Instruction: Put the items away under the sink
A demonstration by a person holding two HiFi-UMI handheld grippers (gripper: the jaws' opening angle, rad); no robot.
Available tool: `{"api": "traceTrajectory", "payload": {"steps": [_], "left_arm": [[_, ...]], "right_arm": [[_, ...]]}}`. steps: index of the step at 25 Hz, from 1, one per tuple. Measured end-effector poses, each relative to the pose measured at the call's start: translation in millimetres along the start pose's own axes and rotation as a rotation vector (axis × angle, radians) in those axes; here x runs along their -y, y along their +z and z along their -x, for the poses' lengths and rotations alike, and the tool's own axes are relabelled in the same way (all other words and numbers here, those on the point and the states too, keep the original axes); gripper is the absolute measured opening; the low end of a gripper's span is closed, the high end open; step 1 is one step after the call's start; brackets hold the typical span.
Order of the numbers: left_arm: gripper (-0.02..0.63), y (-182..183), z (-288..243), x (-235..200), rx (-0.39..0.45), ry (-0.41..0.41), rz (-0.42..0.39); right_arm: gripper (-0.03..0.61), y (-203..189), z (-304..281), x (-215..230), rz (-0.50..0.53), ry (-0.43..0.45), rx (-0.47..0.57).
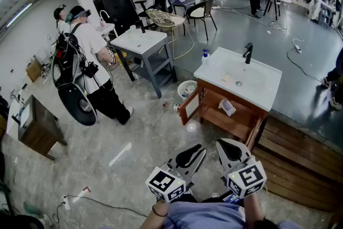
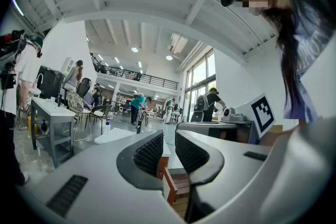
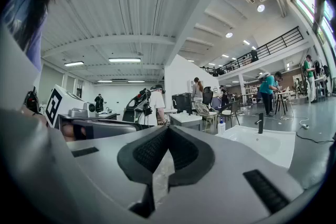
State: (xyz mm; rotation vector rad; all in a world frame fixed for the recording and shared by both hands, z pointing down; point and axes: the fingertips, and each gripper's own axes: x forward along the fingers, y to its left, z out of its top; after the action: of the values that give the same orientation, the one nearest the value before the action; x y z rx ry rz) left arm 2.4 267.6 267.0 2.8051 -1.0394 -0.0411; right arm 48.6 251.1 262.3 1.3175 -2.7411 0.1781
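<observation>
Hand-held grippers (image 1: 200, 152) (image 1: 223, 145) level, side by side

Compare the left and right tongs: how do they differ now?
The left tongs stand slightly apart; the right tongs are shut tip to tip. The left tongs frame the wooden cabinet door; the right tongs frame only floor. Both are empty.

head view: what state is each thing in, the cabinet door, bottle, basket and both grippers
cabinet door, swung open
white item, lying inside the cabinet
soap bottle, upright on the sink corner
basket, upright beside the open door
left gripper, jaws apart, empty
right gripper, jaws shut, empty
</observation>
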Motion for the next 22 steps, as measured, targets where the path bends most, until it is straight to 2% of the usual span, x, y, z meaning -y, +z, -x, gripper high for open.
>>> {"api": "traceTrajectory", "payload": {"steps": [15, 22], "left_arm": [[0.066, -34, -7, 39, -0.050, 0.015, 0.001], [0.066, -34, -4, 41, -0.056, 0.043, -0.007]], "right_arm": [[0.012, -28, 34, 2, 0.022, 0.063, -0.008], [0.012, -33, 34, 2, 0.019, 0.085, -0.024]]}}
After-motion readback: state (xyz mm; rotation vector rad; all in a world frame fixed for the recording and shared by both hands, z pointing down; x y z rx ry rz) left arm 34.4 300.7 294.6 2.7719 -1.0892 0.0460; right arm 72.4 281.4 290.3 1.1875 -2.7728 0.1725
